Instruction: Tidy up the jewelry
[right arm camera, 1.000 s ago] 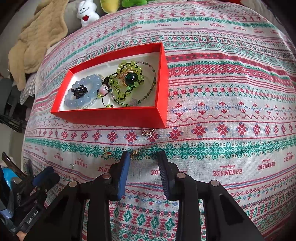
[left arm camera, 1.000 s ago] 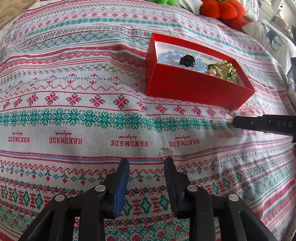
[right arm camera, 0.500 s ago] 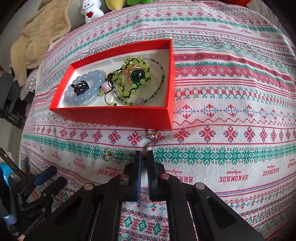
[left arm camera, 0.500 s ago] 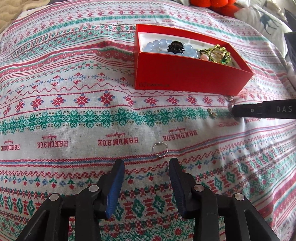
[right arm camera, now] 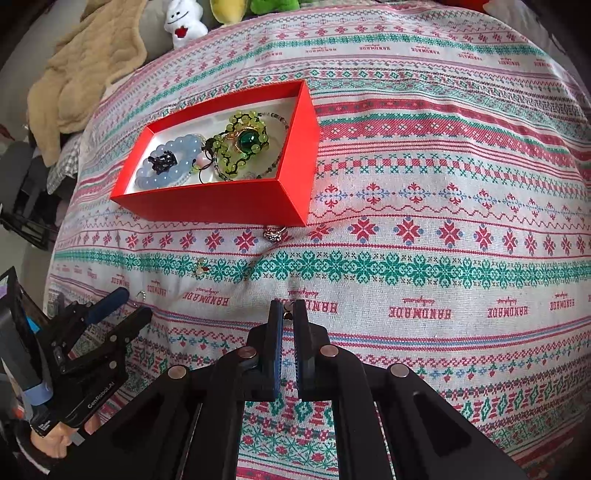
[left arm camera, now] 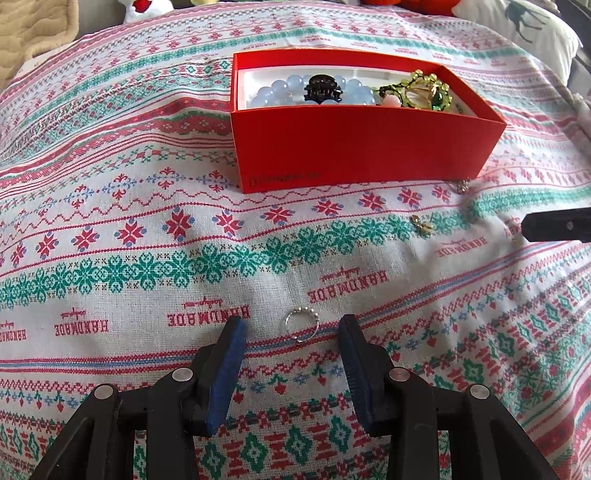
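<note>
A red box (left arm camera: 365,147) (right arm camera: 207,201) on the patterned cloth holds a blue bead bracelet (right arm camera: 164,171), a black hair claw (left arm camera: 323,88) and a green beaded piece (right arm camera: 245,142). My left gripper (left arm camera: 291,326) is open, with a thin silver ring (left arm camera: 301,325) lying on the cloth between its fingertips. My right gripper (right arm camera: 288,310) is shut on a small gold earring (right arm camera: 287,310), lifted off the cloth. A second gold earring (left arm camera: 421,223) (right arm camera: 201,266) and a stone ring (right arm camera: 274,233) (left arm camera: 463,185) lie loose in front of the box.
The patterned cloth (right arm camera: 443,221) covers a rounded soft surface that falls away at the sides. A beige blanket (right arm camera: 85,70) and plush toys (right arm camera: 184,22) lie at the far edge. A white pillow (left arm camera: 532,33) is at the far right in the left wrist view.
My right gripper closed on the small gold earring and pulled back from the box. My left gripper moved forward so the silver ring now lies between its open fingers.
</note>
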### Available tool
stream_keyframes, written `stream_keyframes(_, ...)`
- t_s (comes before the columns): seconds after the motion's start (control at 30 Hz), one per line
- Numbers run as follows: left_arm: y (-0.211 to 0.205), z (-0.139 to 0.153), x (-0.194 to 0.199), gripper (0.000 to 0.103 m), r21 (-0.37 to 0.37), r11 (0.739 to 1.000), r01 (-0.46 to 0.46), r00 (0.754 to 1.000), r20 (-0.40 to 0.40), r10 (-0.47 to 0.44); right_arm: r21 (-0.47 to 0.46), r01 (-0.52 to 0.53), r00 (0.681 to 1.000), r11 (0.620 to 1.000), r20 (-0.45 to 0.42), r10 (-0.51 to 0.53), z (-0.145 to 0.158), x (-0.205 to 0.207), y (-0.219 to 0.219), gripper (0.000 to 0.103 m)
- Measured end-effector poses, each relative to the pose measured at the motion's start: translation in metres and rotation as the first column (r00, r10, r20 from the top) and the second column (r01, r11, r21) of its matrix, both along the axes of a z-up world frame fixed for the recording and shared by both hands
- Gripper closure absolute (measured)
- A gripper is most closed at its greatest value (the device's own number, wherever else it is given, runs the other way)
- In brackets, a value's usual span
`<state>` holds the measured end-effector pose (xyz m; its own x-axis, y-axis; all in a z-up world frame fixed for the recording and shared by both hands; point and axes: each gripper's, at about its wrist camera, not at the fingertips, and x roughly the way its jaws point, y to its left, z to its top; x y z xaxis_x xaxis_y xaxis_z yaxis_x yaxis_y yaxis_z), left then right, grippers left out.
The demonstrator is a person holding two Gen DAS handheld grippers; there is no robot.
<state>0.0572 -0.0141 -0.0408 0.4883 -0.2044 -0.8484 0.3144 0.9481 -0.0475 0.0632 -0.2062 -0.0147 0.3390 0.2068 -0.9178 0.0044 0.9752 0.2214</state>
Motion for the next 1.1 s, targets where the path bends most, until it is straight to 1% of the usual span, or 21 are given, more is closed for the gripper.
stream_keyframes(0.07, -0.006, -0.002, 0.003, 0.061, 0.012, 1.0, -0.002, 1.0, 0.009, 0.002, 0.003, 0.005, 1.0, 1.0, 0.003, -0.005, 0.001, -0.002, -0.003, 0.098)
stream_keyframes(0.13, -0.008, -0.003, 0.003, 0.069, 0.03, 1.0, -0.001, 1.0, 0.022, 0.001, 0.012, 0.014, 1.0, 1.0, 0.004, -0.014, 0.002, -0.002, -0.007, 0.098)
stream_keyframes(0.2, -0.012, -0.003, 0.003, 0.085, 0.036, 0.999, 0.004, 1.0, 0.025, -0.005, 0.017, 0.022, 1.0, 1.0, 0.009, -0.022, 0.004, -0.002, -0.009, 0.098)
stream_keyframes(0.23, -0.014, -0.003, 0.003, 0.09, 0.038, 0.999, 0.005, 1.0, 0.025, -0.006, 0.021, 0.025, 1.0, 0.999, 0.012, -0.025, 0.005, -0.003, -0.013, 0.098)
stream_keyframes(0.4, -0.016, -0.001, 0.005, 0.091, 0.028, 1.0, -0.008, 1.0, 0.024, 0.007, 0.035, 0.037, 0.999, 0.999, 0.025, -0.038, 0.012, -0.003, -0.016, 0.098)
stream_keyframes(0.63, -0.002, 0.012, 0.001, 0.091, -0.007, 0.999, -0.036, 0.999, 0.03, 0.036, 0.057, 0.041, 0.998, 0.998, 0.046, -0.043, 0.024, -0.003, -0.017, 0.098)
stream_keyframes(0.77, 0.001, 0.026, -0.001, 0.091, -0.014, 0.999, -0.04, 0.998, 0.049, 0.041, 0.072, 0.037, 0.997, 0.997, 0.065, -0.042, 0.035, -0.002, -0.014, 0.098)
stream_keyframes(0.9, 0.0, 0.045, 0.0, 0.091, -0.039, 0.998, -0.041, 0.996, 0.077, 0.044, 0.09, 0.024, 0.995, 0.996, 0.099, -0.033, 0.048, 0.001, -0.007, 0.098)
stream_keyframes(1.1, -0.011, 0.068, 0.019, 0.091, -0.032, 0.999, -0.033, 0.993, 0.112, 0.037, 0.108, 0.021, 0.991, 0.994, 0.126, -0.034, 0.057, 0.01, 0.0, 0.098)
